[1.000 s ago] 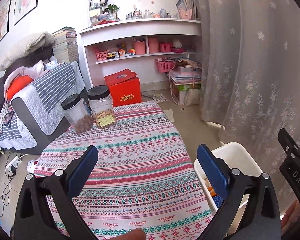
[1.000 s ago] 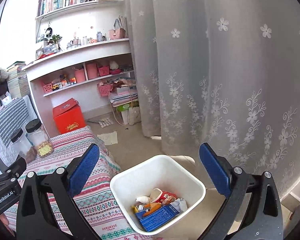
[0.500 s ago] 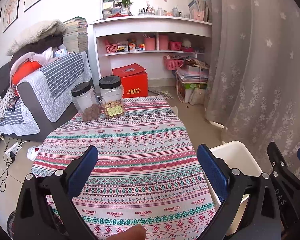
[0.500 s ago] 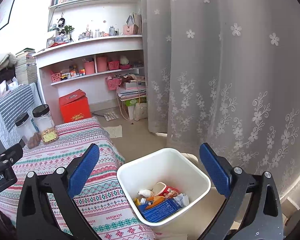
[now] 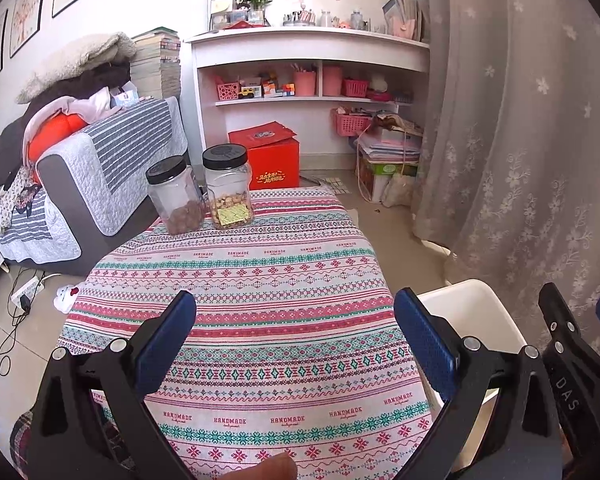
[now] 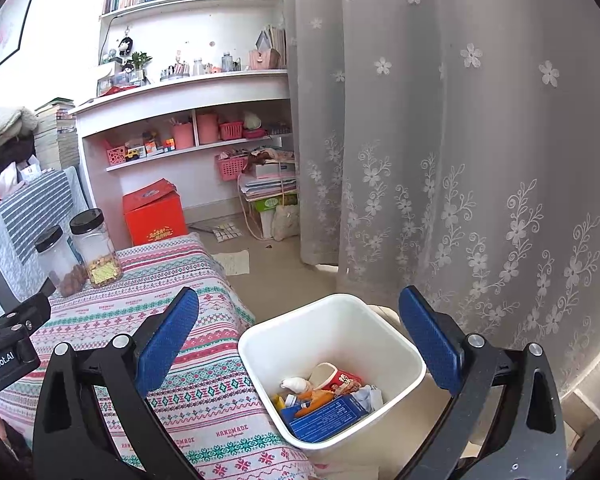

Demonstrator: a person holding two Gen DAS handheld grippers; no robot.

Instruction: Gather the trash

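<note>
A white trash bin (image 6: 384,330) stands on the floor beside the table with the patterned cloth (image 6: 148,320). It holds trash: a blue box (image 6: 328,418), a red cup (image 6: 340,380), an orange piece and crumpled paper. The bin's rim also shows in the left wrist view (image 5: 476,304). My right gripper (image 6: 298,330) is open and empty above the bin. My left gripper (image 5: 296,338) is open and empty above the cloth (image 5: 260,300). No trash shows on the cloth.
Two clear jars with black lids (image 5: 228,192) (image 5: 174,200) stand at the table's far end. A red box (image 5: 268,160), white shelves (image 5: 312,72) and a sofa (image 5: 80,168) lie beyond. A flowered curtain (image 6: 460,160) hangs right of the bin.
Both grippers have drawn back and tilted up, so the room sits lower and farther in each view. Both stay open and empty. The bin's contents are unchanged.
</note>
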